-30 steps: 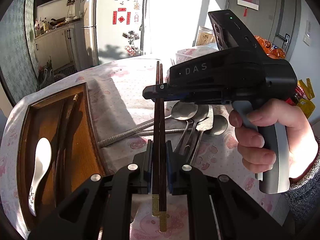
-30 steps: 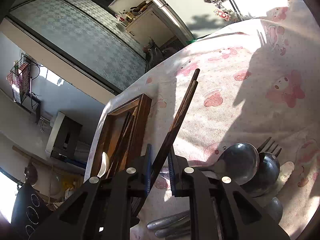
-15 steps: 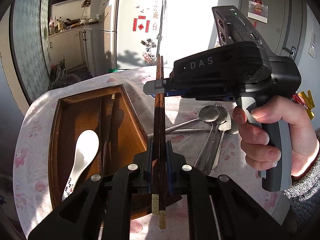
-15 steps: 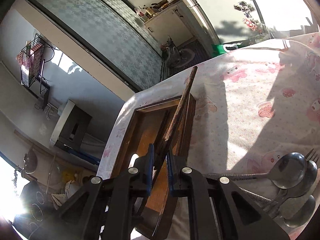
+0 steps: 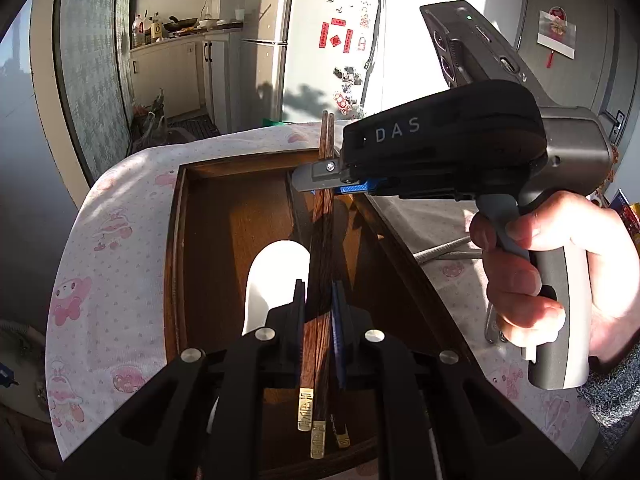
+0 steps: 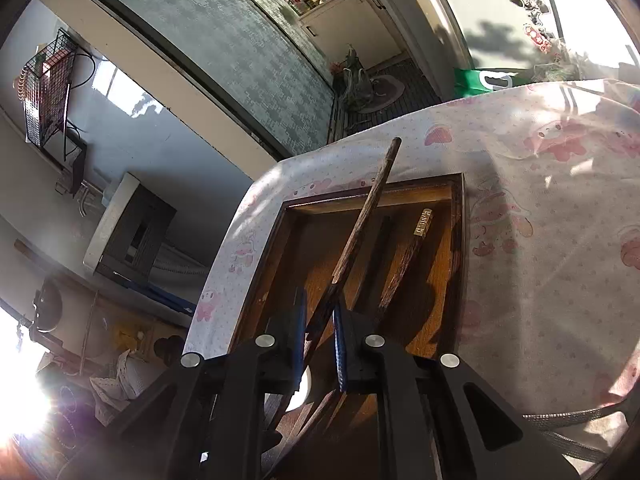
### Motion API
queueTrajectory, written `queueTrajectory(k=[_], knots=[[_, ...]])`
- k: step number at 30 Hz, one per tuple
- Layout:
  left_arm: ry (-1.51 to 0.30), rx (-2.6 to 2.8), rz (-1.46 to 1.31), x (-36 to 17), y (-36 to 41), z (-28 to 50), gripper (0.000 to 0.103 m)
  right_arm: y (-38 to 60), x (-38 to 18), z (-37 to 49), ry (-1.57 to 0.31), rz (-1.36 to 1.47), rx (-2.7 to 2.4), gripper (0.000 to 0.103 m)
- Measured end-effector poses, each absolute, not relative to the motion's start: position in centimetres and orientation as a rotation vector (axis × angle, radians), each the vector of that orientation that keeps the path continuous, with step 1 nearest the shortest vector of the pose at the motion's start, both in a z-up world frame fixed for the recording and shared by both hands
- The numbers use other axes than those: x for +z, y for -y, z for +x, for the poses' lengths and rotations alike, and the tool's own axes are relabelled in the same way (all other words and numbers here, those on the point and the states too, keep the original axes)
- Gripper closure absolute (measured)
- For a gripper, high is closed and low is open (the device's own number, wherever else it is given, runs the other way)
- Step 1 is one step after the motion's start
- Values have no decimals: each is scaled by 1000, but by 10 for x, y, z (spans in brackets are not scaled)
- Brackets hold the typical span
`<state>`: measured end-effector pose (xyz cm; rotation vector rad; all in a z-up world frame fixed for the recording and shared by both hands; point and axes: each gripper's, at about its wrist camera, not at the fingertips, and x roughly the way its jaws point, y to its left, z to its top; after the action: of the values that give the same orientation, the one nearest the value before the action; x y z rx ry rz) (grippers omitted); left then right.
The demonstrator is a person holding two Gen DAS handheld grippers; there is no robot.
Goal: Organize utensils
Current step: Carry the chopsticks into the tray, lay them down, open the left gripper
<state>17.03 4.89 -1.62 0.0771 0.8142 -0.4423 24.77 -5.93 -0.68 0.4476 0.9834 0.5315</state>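
Left wrist view: my left gripper [image 5: 318, 308] and right gripper [image 5: 320, 176] both clench the chopsticks [image 5: 322, 236] — one near each end, to keep the pair level — over the wooden tray [image 5: 176, 240] at frame centre, beside the white spoon [image 5: 272, 276].

We count two grippers, one wooden tray [image 5: 180, 240], one white ceramic spoon [image 5: 272, 276], two held chopsticks [image 5: 320, 280], and one fridge [image 5: 316, 52].
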Motion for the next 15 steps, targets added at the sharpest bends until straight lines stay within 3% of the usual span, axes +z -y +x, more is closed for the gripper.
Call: queueTrajectory(k=[6,8,10,13,15], knots=[[-839,-429,75,-29,-51,173,89,51,-17,242,-1026,436,538,87],[-838,-414,86,-31,-50,173,89,52,-15,238,-1023,425,534,77],[-840,-410,83,-31,-50,175,89,56,-9,232,-1007,420,529,59],[-843,-402,85,-31,-49,176,89,67,1,222,-985,421,531,46],[-846,-393,94,-31,-48,176,89,75,9,215,-971,414,526,42]])
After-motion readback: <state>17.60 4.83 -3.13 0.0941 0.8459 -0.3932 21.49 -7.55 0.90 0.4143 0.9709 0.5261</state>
